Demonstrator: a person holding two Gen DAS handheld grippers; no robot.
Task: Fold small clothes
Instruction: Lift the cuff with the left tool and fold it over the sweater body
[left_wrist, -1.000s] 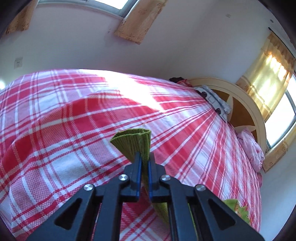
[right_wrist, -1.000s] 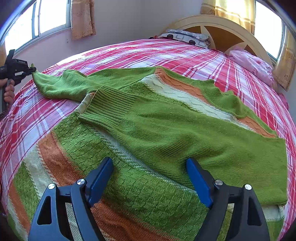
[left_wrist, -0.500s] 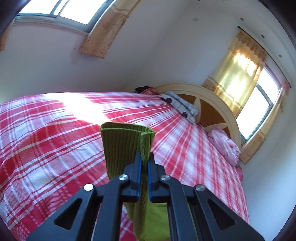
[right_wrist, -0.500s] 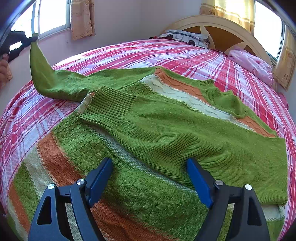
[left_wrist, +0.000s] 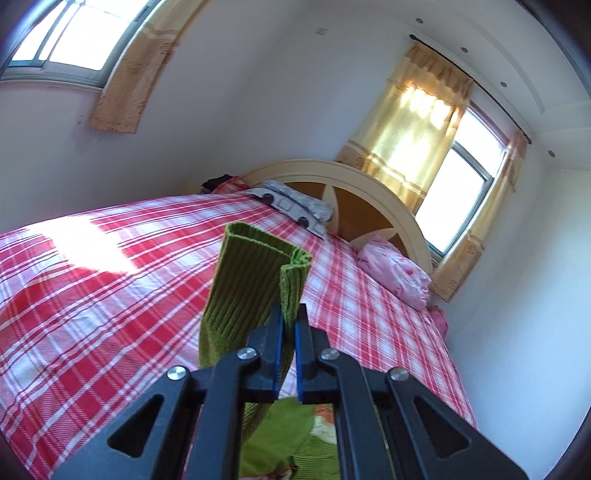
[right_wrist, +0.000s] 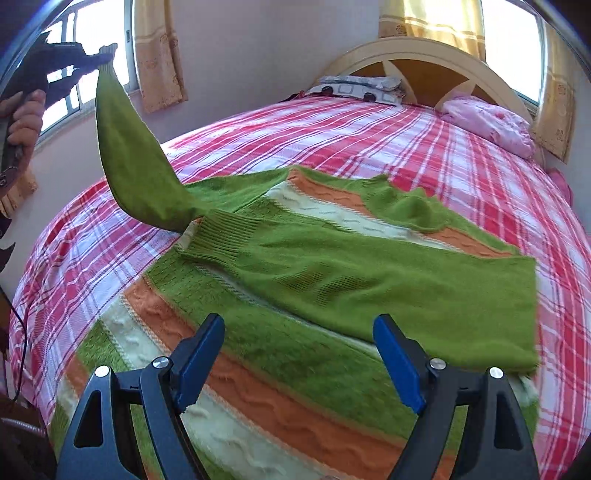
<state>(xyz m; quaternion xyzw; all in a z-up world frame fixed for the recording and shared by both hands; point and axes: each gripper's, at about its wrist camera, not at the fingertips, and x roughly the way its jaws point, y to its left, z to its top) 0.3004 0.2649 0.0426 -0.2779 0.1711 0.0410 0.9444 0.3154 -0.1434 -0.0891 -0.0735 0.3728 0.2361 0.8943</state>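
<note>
- Bedroom, bed with red-and-white plaid sheet, cream arched headboard at far end, yellow curtains on the windows.
- Pink pillow and a grey patterned pillow sit up by the headboard.
- My task item: green sweater with orange and cream stripes, lying flat on the sheet, near end of the bed.
- Body long axis runs from near-left (hem side, under my right tool) toward far-right; neckline faces the headboard.
- One sleeve is folded across the chest, cuff pointing left, long axis roughly left-right.
- Other sleeve is lifted off the bed, pointing up and left, cuff end highest.
- My left gripper: jaws pinched nearly together on the ribbed cuff of that raised sleeve; cuff sticks up past the fingertips, doubled over.
- In the right wrist view I see the left gripper high at far left, with the hand on its handle.
- My right gripper: jaws spread wide, holding nothing, hovering just over the striped lower body; I cannot tell whether it touches the knit.
</note>
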